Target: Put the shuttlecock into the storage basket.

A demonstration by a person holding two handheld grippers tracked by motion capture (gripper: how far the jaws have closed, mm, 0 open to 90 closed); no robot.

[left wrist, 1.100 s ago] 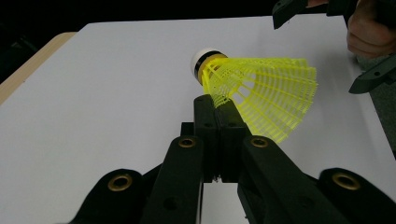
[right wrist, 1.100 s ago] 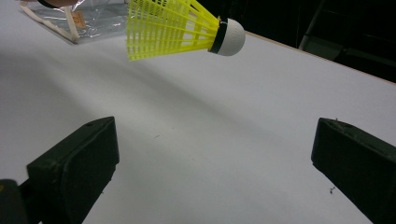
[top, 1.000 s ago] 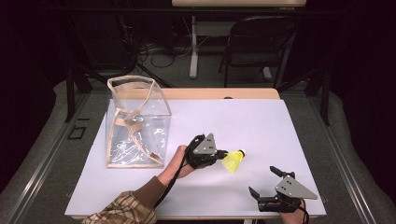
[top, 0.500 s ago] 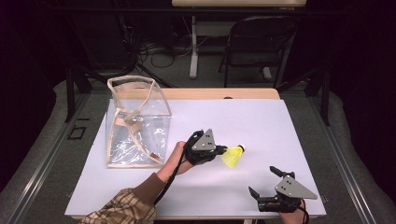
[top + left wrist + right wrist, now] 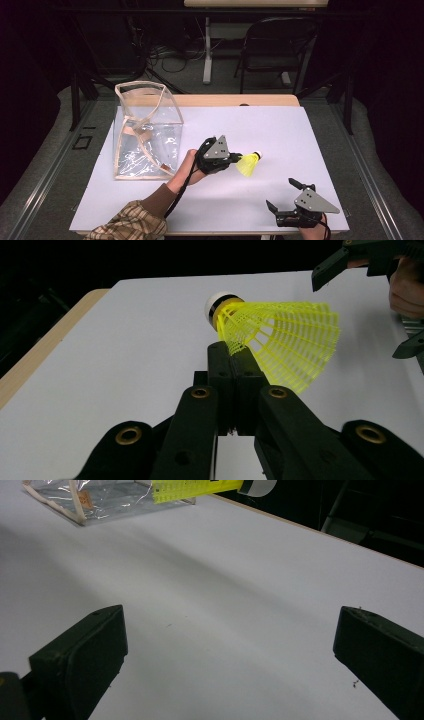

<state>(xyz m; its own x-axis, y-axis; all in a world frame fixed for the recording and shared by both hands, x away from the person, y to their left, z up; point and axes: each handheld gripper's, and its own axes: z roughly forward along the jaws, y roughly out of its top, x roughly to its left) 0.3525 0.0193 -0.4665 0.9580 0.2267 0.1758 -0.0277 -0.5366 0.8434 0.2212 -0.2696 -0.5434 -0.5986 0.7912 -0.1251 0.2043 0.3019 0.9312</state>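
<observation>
Yellow plastic mesh shuttlecock [image 5: 280,342] with white cork tip – featherlight, springy, crushable – is pinched at its skirt edge by the left gripper [image 5: 231,351]; right gripper [image 5: 281,195] spread.

The shuttlecock [image 5: 250,163] has a bright yellow mesh skirt of open plastic lattice and a white rounded cork tip with a dark band where the skirt begins. It lies roughly level, raised just above the white desk [image 5: 300,135], near the middle. Its tip points away toward the far right and its flared skirt opens back toward the near side. The left hand-held gripper [image 5: 235,157] pinches the skirt's rim between closed jaws.
</observation>
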